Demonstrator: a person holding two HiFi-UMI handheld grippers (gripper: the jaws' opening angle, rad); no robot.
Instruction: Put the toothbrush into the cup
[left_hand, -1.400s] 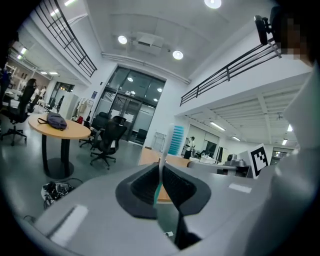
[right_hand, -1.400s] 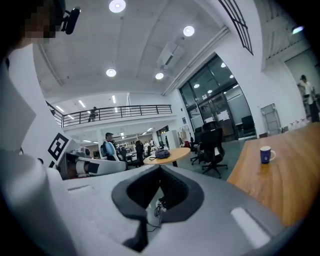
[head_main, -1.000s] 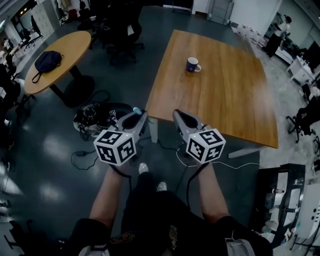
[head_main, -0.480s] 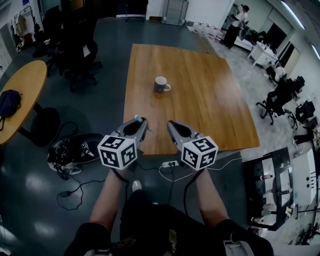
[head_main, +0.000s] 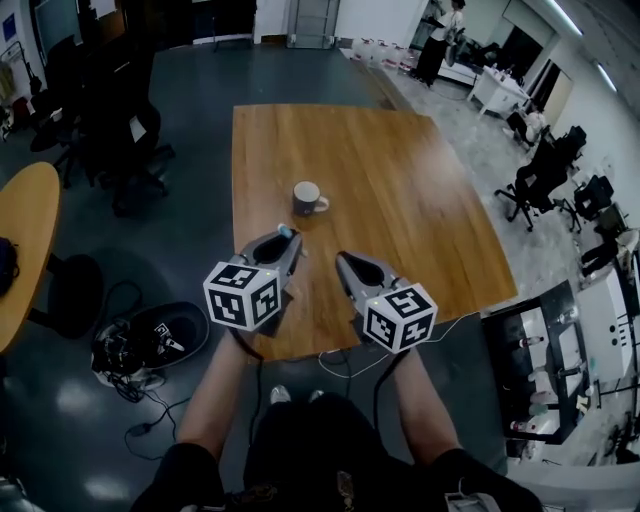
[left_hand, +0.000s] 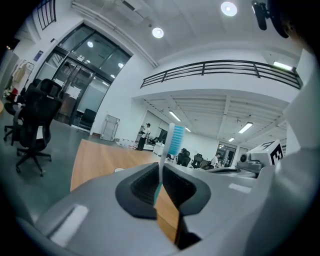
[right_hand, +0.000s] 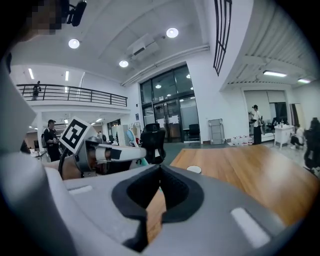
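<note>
Since the earlier frames both claws have come from over the floor to the near edge of the table (head_main: 420, 190), and the cup (head_main: 307, 197) now lies closer ahead of them.

The left claw (head_main: 287, 243) is closed to a narrow gap on the toothbrush (left_hand: 171, 141), its pads pinching the thin handle. The brush stands upright across the line the claw points along. Its long axis is near vertical, the blue bristle head is on top, well above the jaw tips, and the handle end drops out of sight below them. The cup sits upright on the table, apart from the brush and just beyond the left claw, with its handle to the right in the head view. The right claw (head_main: 343, 262) is beside its partner, jaws brought together on nothing.

This looks like the carry step: the brush is gripped and on its way, but not yet over the cup. The next move probably calls for bringing the left claw above the cup's mouth, keeping the brush vertical with its handle end over the opening, lowering it in, then parting the jaws.
</note>
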